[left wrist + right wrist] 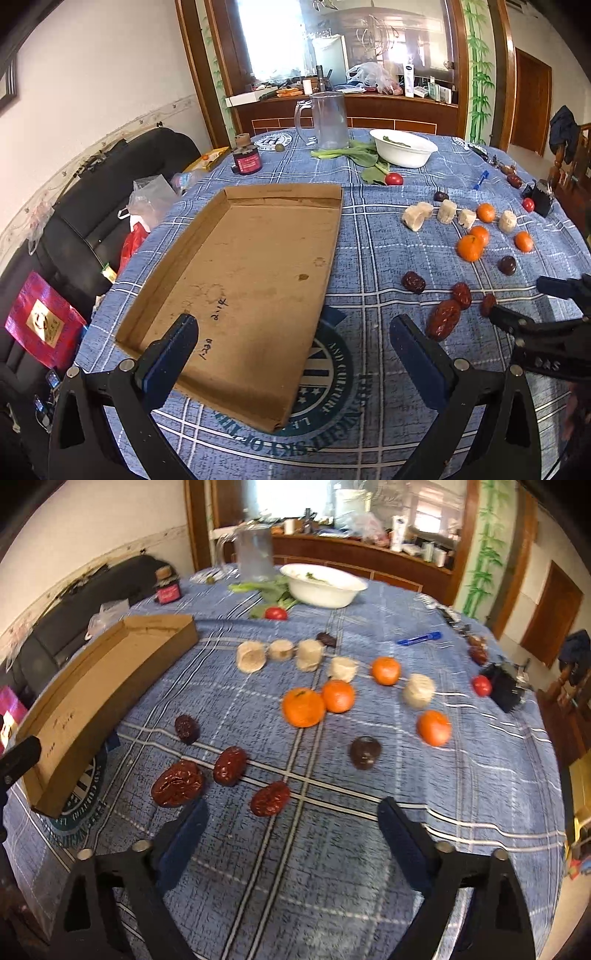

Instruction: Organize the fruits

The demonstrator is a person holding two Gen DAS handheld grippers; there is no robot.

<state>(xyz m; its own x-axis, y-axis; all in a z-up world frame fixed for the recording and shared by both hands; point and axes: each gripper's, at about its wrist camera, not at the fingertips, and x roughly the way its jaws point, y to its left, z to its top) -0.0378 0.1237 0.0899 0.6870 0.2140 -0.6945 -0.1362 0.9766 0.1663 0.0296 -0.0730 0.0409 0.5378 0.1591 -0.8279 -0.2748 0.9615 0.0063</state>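
An empty shallow cardboard tray (243, 295) lies on the blue checked tablecloth; it also shows at the left of the right wrist view (96, 686). My left gripper (295, 336) is open and empty, over the tray's near right edge. My right gripper (291, 816) is open and empty, just short of a red date (269, 798). More red dates (177, 782) (229, 765), several mandarins (303, 706), pale root pieces (251, 656) and a dark round fruit (365, 751) lie scattered beyond it. The right gripper (517, 302) shows at the right of the left wrist view beside the dates (443, 319).
A white bowl (325, 587), greens (258, 589), a clear jug (255, 554), a red jar (168, 590), small tomatoes (276, 613) (481, 685), a blue pen (419, 638) and a black box (508, 692) stand farther back. A black sofa (74, 236) borders the table's left.
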